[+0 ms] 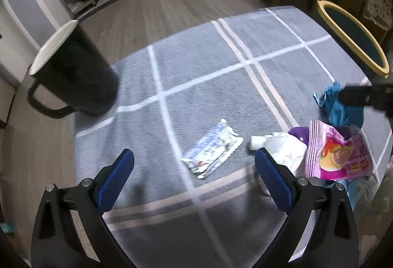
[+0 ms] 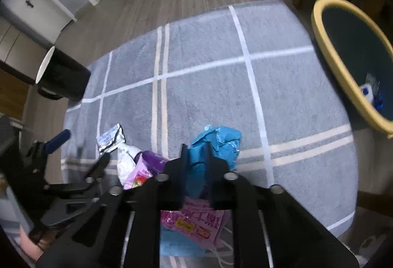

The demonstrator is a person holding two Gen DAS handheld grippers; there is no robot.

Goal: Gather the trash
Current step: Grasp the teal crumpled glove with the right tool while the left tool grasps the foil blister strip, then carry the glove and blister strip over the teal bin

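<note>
Your right gripper [image 2: 195, 155] is clamped on the crumpled blue wrapper [image 2: 216, 145], at the near edge of the litter on the rug [image 2: 208, 100]. Your left gripper [image 1: 194, 164] hangs open above the silver packet [image 1: 212, 148]. Bare rug lies beyond; bin [image 2: 319, 29] far right.

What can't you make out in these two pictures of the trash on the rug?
- Yellow-rimmed bin: contents too small, cut by right wrist view's edge.
- Pink wrapper: partly hidden under the right gripper.
- Silver wrapper: print blurred, left wrist view.
- Blue wrapper: lower part hidden between the fingers.
</note>
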